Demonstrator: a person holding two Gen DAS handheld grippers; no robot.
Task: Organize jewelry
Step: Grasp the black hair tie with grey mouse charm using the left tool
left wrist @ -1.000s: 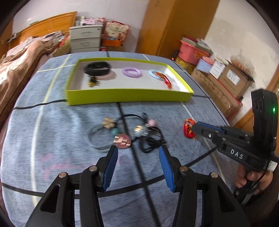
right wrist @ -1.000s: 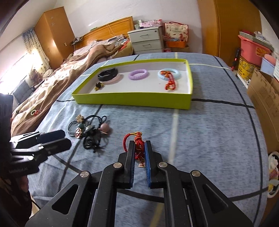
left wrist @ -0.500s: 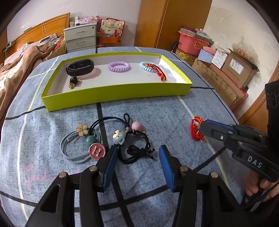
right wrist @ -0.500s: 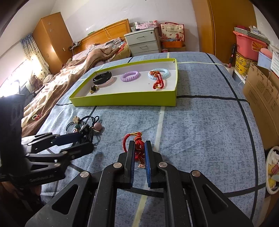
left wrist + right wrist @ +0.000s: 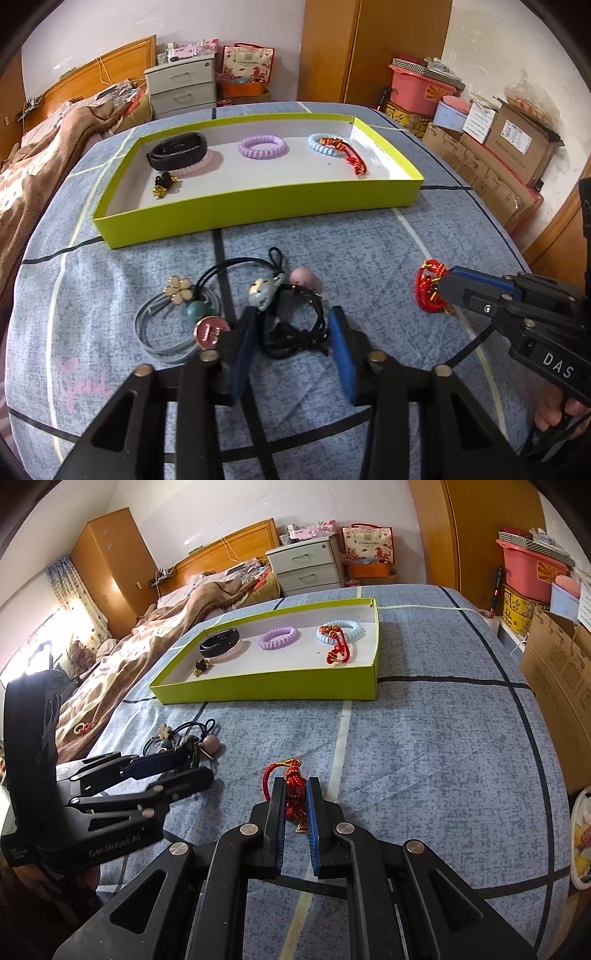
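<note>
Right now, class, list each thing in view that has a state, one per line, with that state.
Lime-green cardboard tray: open, holding bracelets.
Red braided cord bracelet: on the blue bedcover, clamped.
Right gripper: jaws shut on it.
Black elastic hair tie: loose, tangled.
Left gripper: jaws closing around it, not yet pressing.

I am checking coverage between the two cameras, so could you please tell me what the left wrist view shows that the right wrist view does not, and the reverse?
Only the left wrist view shows the round pink H charm and the black hair ties lying between the left gripper, whose jaws are closing.

Only the right wrist view shows the curtained window and the right gripper pinching the red cord bracelet head-on.

Both show the yellow-green tray holding the purple coil tie.
</note>
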